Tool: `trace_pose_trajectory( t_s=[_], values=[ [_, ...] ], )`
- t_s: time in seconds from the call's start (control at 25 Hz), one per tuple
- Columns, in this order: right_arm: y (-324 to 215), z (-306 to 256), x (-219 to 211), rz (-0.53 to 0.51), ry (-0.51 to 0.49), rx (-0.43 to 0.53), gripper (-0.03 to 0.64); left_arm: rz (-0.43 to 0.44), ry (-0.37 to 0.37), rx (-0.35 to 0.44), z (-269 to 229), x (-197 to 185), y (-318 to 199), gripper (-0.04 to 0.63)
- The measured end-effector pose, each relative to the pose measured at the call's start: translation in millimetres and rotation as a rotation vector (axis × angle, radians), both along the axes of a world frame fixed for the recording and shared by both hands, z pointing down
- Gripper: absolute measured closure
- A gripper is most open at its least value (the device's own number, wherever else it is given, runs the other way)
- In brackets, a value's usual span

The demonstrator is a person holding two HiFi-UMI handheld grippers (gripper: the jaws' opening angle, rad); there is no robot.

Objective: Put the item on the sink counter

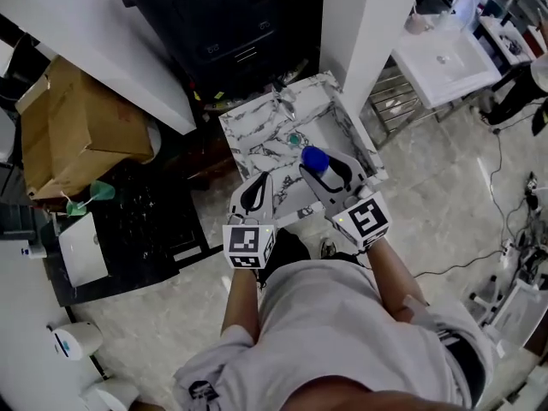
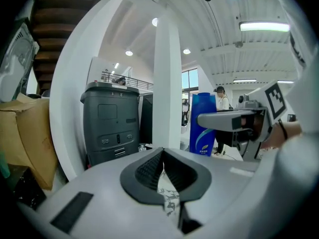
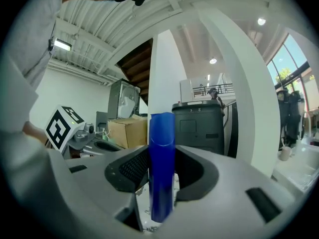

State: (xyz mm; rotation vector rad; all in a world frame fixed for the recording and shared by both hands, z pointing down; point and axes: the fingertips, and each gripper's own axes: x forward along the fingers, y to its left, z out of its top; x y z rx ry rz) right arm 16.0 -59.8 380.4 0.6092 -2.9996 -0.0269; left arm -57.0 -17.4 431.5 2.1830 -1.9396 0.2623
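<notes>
Blue shampoo bottle (image 3: 162, 163) upright, clamped in right gripper (image 1: 327, 174), over the marble sink counter (image 1: 244, 139) near its front-right corner. Looks not set down yet. Left gripper (image 1: 254, 195) closed, empty, at the front edge. Remaining: lower, release, back off.

The marbled tabletop (image 1: 257, 148) offers open room at its near half, hemmed by a white pillar (image 1: 368, 24) on the right, a black bin (image 1: 223, 15) behind and a slanted white panel (image 1: 103, 50) on the left.
</notes>
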Motion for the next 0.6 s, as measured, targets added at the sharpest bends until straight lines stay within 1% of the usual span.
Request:
trace_pose_trajectory(
  t_s=[0.16,0.4,0.48,0.6],
  values=[
    [-13,7,-18,0.009,0.018,-0.020,0.465,0.088,0.026,-0.025,9,-18,-21,0.585],
    [-34,21,-36,0.038,0.044,-0.023,0.465,0.224,0.098,-0.038,22,-32,-50,0.584],
    [-38,23,-44,0.038,0.050,-0.022,0.465,0.257,0.102,-0.042,27,-37,-56,0.585],
    [-39,30,-57,0.016,0.086,-0.031,0.465,0.288,0.116,-0.042,33,-48,-67,0.584]
  ],
)
